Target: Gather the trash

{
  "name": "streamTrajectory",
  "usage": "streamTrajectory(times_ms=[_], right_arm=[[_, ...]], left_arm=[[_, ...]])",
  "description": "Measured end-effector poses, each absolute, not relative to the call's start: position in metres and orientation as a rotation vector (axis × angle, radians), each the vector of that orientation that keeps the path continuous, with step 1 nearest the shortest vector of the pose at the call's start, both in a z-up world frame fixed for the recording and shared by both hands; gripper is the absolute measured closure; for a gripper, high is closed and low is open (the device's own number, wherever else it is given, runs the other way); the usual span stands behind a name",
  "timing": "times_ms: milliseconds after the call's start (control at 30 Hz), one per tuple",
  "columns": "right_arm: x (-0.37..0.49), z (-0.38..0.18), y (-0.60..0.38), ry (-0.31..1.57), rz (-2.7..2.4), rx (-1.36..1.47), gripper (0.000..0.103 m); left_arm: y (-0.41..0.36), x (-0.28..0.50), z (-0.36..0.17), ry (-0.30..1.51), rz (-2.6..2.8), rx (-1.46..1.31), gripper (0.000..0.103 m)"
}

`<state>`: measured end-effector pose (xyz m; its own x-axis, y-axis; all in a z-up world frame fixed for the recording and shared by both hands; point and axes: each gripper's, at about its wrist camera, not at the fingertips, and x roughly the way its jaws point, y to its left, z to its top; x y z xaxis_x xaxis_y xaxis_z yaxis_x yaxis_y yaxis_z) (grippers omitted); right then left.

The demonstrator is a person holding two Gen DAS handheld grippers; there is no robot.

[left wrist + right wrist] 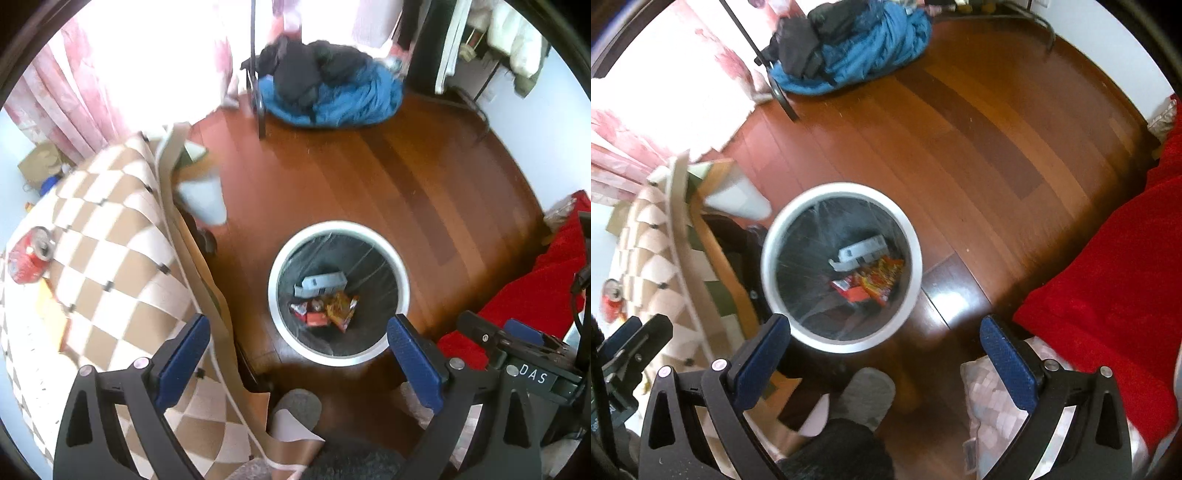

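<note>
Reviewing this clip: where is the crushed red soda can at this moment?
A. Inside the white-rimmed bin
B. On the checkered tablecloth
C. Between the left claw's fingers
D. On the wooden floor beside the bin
B. The red can lies on the checkered tablecloth, well away from the bin, which holds only wrappers and a small box.

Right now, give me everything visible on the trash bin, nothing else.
The trash bin is round, with a thick white rim and a clear plastic liner over a dark inside. It stands upright and lidless on the wooden floor, close beside the checked tablecloth's hanging edge. At its bottom lie a pale flat carton and red and orange snack wrappers; it is mostly unfilled. Neither gripper touches it.
</note>
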<state>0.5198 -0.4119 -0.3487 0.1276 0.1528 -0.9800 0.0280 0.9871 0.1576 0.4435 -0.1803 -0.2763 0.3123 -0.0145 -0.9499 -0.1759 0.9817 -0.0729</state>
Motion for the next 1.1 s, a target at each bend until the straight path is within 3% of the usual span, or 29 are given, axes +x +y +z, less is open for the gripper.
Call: streamTrajectory(times_ms=[367,600,767,933,1100], right_arm=[[0.484,-0.232,-0.39,1.248,0.136,0.214,0.0],[0.455,-0.191,-0.325,1.192,0.251,0.197,0.0],[0.431,-0.213,-0.231,1.254,0.411,0.123,0.0],[0.404,-0.275,-0.12,1.38,0.557,0.031,0.001],[0.379,-0.335,-0.026,1.46,0.65,-0.069,0.012]], left_arm=[[-0.136,0.396,-0.184,1.074,0.177,-0.202,0.005],[-0.05,0.333,-0.183,1.025,0.343,-0.265,0.005],[0.028,0.278,-0.232,1.096,0.556,-0.261,0.005],[0.097,0.219,-0.3,1.213,0.721,-0.337,0.005],[0.132,0.181,-0.346,1.291,0.802,-0.384,0.005]])
